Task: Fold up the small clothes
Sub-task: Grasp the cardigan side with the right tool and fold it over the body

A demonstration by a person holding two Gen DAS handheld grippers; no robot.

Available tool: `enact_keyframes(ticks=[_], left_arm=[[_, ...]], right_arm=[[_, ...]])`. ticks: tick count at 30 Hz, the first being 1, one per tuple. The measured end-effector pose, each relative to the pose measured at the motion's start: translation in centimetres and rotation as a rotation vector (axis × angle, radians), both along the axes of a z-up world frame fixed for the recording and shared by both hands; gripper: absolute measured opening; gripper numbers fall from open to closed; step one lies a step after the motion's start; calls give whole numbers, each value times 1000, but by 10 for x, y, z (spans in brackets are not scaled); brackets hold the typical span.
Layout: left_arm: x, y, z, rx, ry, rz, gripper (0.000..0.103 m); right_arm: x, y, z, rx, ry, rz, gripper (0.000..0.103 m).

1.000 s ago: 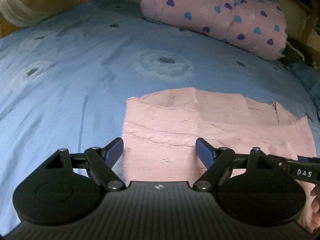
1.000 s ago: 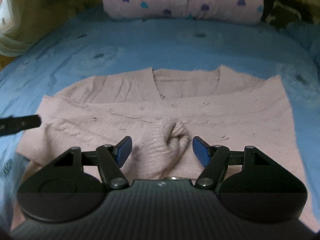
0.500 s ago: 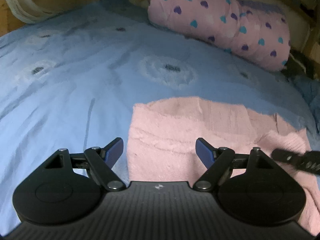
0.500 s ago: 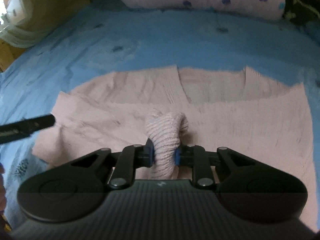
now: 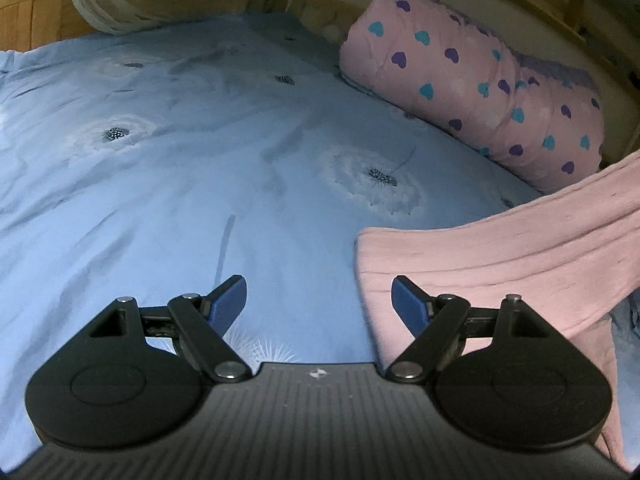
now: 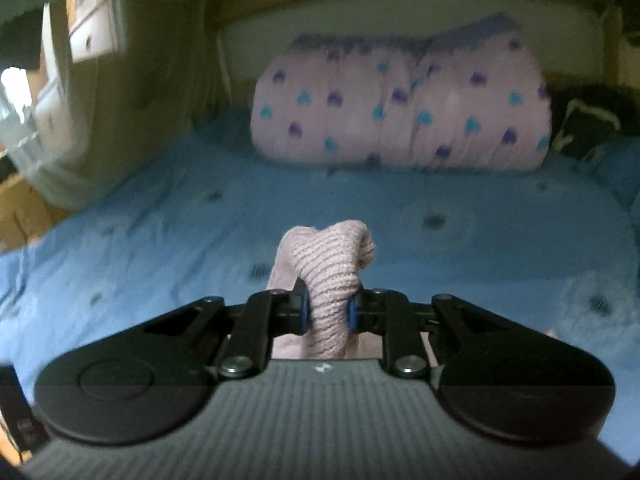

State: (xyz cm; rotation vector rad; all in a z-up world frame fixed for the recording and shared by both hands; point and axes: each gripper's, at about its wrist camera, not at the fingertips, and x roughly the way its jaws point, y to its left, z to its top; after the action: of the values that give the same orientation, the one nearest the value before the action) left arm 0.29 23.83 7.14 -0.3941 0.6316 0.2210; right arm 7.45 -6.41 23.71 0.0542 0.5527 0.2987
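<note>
- The right gripper (image 6: 325, 312) is clamped on a bunched fold of the pink knitted sweater (image 6: 326, 268), and the blue pads are pressed into the wool on both sides.
- The left gripper (image 5: 318, 304) is held wide apart with nothing between its fingers; only the blue bedsheet (image 5: 200, 168) is seen in the gap.
- In the left wrist view the sweater (image 5: 500, 264) is seen at the right, partly lifted: one end is pulled up toward the upper right edge of the picture, and the lower part is draped down onto the sheet beside the left gripper's right finger.
- The long axis of the sweater is judged to run diagonally in that view, from the low edge near the gripper up to the raised end; the ribs of the knit follow about the same line.
- A small pinch of soft wool is held only, so it is possible that the fold slips out if the lift is made fast.
- Because the garment is gripped at one point, the hanging part could be twisted or bunched, and an uneven fold could be laid.
- The free edge is not held by the left gripper, so the lower part could be dragged over the sheet and wrinkled.
- The rolled heart-print blanket (image 5: 472, 80) lies well apart, at the head of the bed.
</note>
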Motion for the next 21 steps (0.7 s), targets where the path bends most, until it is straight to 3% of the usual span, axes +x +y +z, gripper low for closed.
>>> enact_keyframes(ticks=[4,8,14,21], left_arm=[[3,-7,-2,13,14,-25,83],[7,-21,-2,45,16,-62,83],[11,-52,0,108,-25,-172,83],[33,-88,-3,80,-18,-309,83]], right_arm=[[3,-24,21,17,-30,-48,21],[3,-48,12,10,-3,-94,20],[15,-80,-36,6,116,-158,21],[22,-115,-106,30,240,-249,21]])
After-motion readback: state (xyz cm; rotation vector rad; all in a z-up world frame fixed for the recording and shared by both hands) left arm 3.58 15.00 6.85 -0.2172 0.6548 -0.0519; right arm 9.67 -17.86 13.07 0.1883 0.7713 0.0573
